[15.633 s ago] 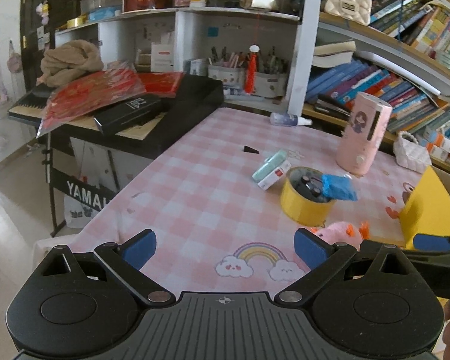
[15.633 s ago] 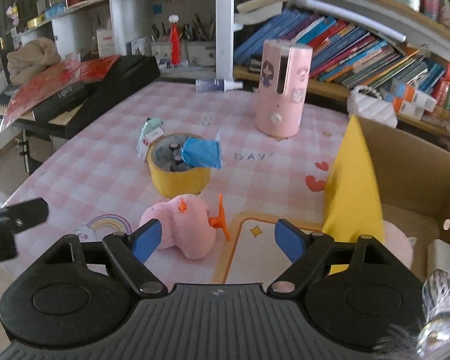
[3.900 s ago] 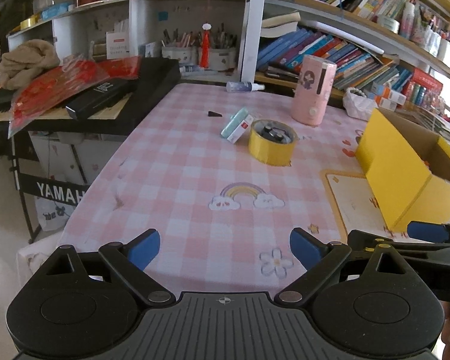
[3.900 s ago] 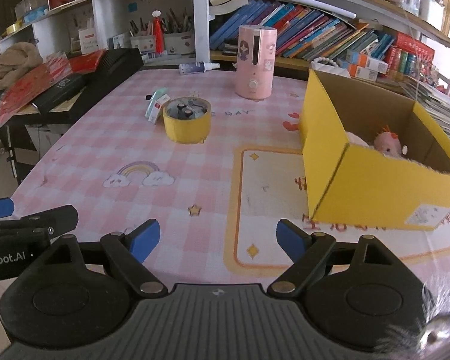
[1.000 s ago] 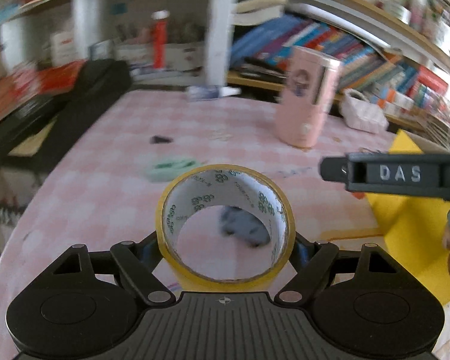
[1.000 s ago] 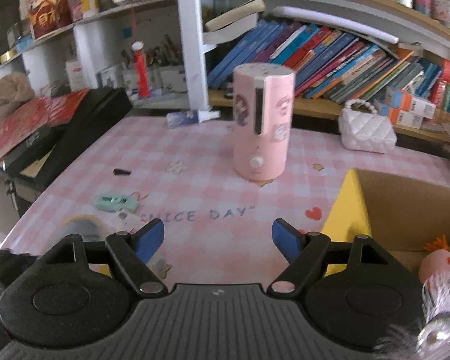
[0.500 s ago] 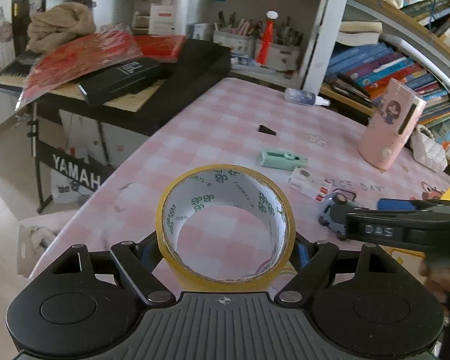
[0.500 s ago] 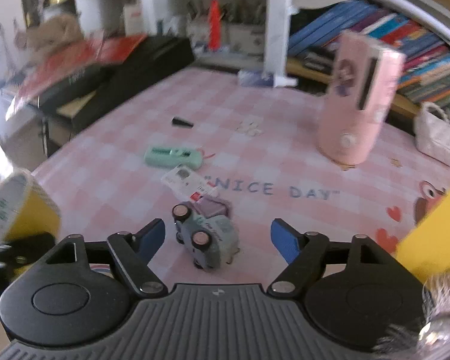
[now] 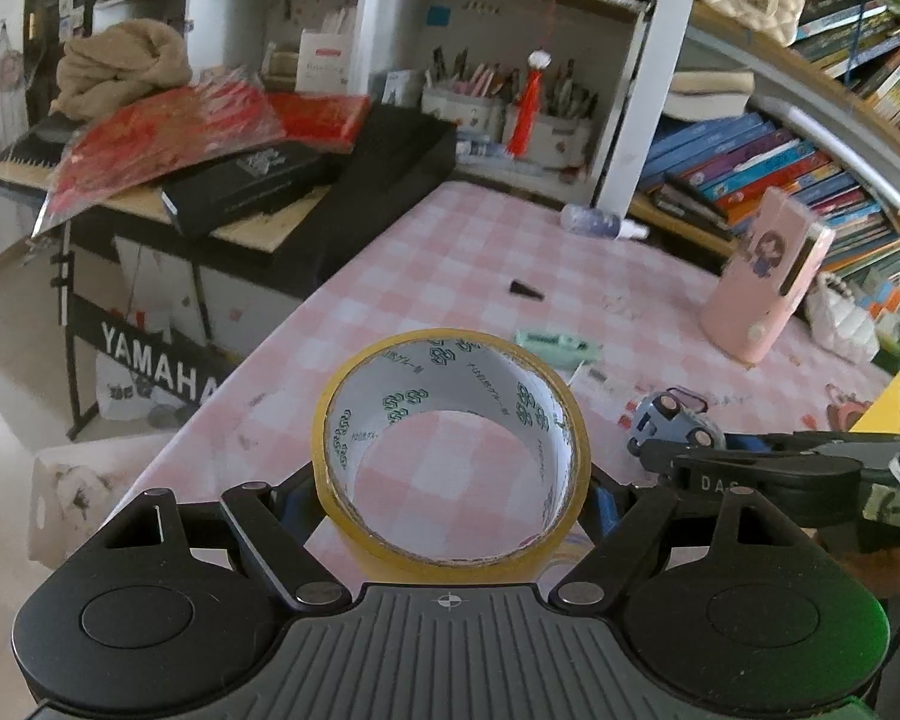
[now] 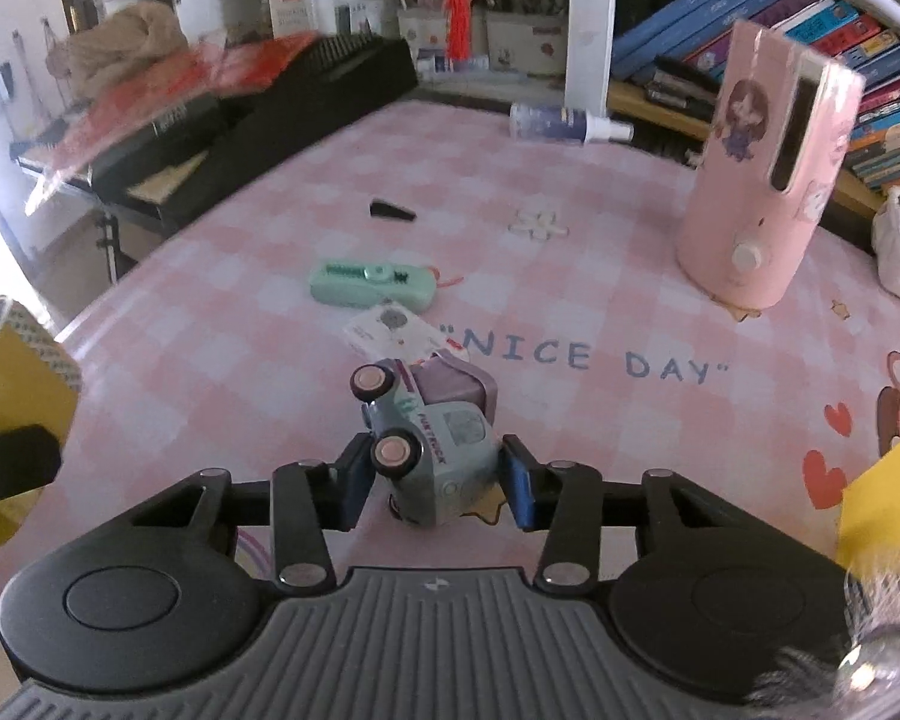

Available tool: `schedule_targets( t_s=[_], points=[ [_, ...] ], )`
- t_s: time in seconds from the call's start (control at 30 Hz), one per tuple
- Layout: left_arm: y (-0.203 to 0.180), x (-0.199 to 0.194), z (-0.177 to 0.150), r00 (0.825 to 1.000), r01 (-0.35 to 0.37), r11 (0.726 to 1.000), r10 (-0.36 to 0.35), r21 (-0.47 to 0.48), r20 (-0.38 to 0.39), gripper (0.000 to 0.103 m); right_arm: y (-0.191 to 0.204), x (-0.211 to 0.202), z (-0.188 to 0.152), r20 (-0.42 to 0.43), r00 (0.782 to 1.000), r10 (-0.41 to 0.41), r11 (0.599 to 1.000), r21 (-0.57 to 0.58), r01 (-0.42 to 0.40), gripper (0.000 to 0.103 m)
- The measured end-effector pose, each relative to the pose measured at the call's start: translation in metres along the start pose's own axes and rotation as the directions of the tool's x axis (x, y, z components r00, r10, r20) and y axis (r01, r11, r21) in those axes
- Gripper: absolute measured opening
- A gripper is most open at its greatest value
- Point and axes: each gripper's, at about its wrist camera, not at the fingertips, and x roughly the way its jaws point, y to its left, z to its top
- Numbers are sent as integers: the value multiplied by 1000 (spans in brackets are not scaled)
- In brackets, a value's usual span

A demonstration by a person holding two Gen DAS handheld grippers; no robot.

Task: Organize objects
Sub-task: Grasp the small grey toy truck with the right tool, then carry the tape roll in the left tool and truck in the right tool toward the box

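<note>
Toy car (image 10: 432, 450) lies on its side, nose toward camera.

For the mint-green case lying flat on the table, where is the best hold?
Grip the mint-green case across its narrow width, at mid-length, from above. It lies flat and long, with both long edges free; the white card lies close on its near side.

On the table (image 10: 600, 276) we find the toy car (image 10: 432, 450) tipped on its side nearest us, with a small card (image 10: 399, 333) just behind it and the flat case (image 10: 371, 283) behind that. Well to the right stands the tall dispenser (image 10: 762, 192), and a spray bottle (image 10: 561, 120) lies at the far edge. Off to the left the tape roll (image 9: 450, 450) sits above the table's near edge.
</note>
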Motion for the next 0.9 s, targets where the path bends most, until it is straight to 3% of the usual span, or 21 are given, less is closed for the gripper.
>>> schedule_targets(
  t_s=[0.53, 0.9],
  points=[
    [-2, -51, -15, 993, 106, 992, -109, 62, 49, 82, 14, -116, -24, 122, 992, -43, 994, 103, 30, 42],
    [6, -85, -42, 982, 175, 977, -181, 121, 45, 82, 43, -155, -69, 118, 987, -109, 985, 146, 91, 42]
  ],
)
